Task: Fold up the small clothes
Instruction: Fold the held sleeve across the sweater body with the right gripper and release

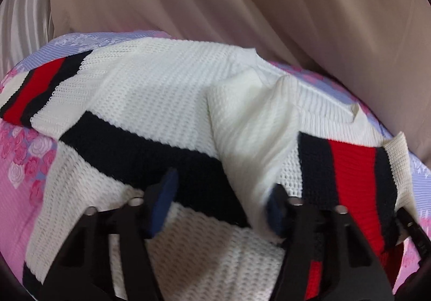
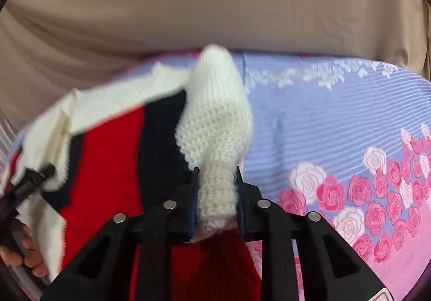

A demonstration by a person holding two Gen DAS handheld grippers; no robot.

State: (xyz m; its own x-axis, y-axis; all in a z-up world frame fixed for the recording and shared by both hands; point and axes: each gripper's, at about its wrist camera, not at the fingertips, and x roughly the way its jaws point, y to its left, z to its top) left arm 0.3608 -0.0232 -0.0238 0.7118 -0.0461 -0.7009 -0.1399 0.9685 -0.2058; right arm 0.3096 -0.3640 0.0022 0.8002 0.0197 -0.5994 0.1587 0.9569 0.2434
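Observation:
A white waffle-knit sweater (image 1: 161, 90) with black and red stripes lies spread on the bed. My left gripper (image 1: 222, 185) hovers low over its body, jaws apart, above a black stripe (image 1: 150, 144). Its right pad (image 1: 276, 209) touches a raised white fold, and nothing is pinched between the pads. My right gripper (image 2: 216, 193) is shut on the white cuff (image 2: 215, 117) of the striped sleeve (image 2: 113, 166), holding it lifted off the sheet. In the left wrist view the same sleeve (image 1: 350, 179) hangs at the right.
A floral sheet (image 2: 350, 117) in lilac and pink covers the bed, bare to the right of the sweater. A beige curtain (image 1: 242, 4) hangs behind the far edge. A person's hand (image 2: 24, 255) holds the left gripper's handle at the lower left.

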